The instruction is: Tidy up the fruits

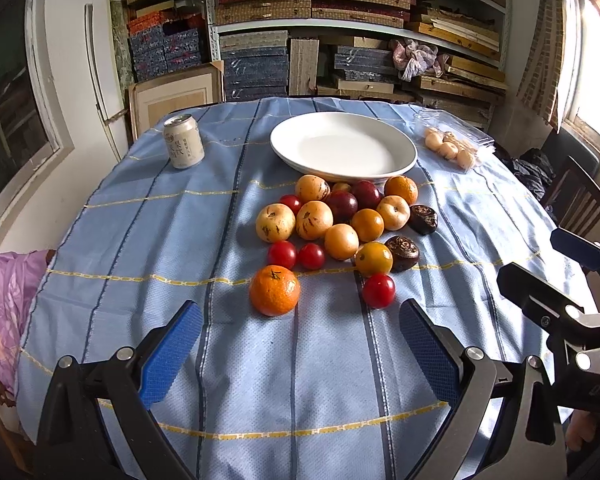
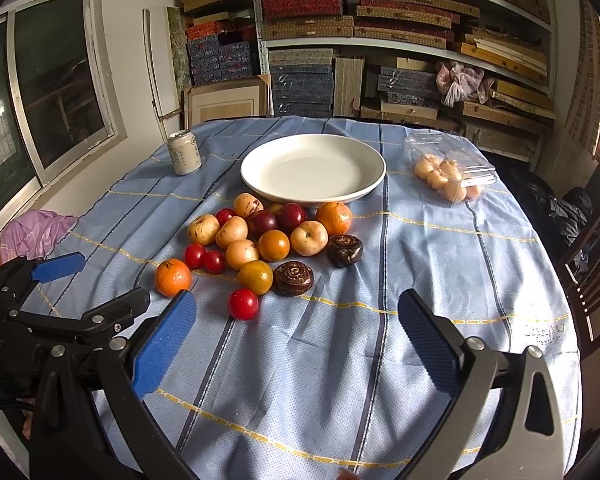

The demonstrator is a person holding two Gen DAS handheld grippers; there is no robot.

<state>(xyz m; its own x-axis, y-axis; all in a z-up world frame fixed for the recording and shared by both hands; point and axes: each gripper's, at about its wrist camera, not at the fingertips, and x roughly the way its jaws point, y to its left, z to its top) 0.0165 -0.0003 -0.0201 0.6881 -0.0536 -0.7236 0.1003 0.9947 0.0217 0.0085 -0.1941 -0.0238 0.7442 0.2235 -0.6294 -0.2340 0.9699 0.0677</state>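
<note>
1. Fruits (image 1: 340, 228) lie in a loose heap on the bench (image 1: 180, 240), on its blue striped cloth, just in front of the plate (image 1: 343, 146); none are on the plate.
2. The heap holds pale yellow fruit, dark red plums, small red tomatoes, oranges and two dark brown ridged ones (image 1: 403, 253) on its right edge.
3. One orange (image 1: 275, 290) sits at the near left of the heap, and one tomato (image 1: 378, 290) at the near right, a little apart from the rest.
4. The left claw (image 1: 300, 344) is released, its blue pads wide apart above bare cloth, near the orange and grasping nothing.
5. The right claw (image 2: 298, 336) is likewise spread wide and empty, hovering over the cloth to the right of the heap.
6. A can (image 1: 183, 141) stands upright at the far left of the bench.
7. A clear box (image 2: 452, 168) with pale round fruit lies at the far right, beside the plate.
</note>
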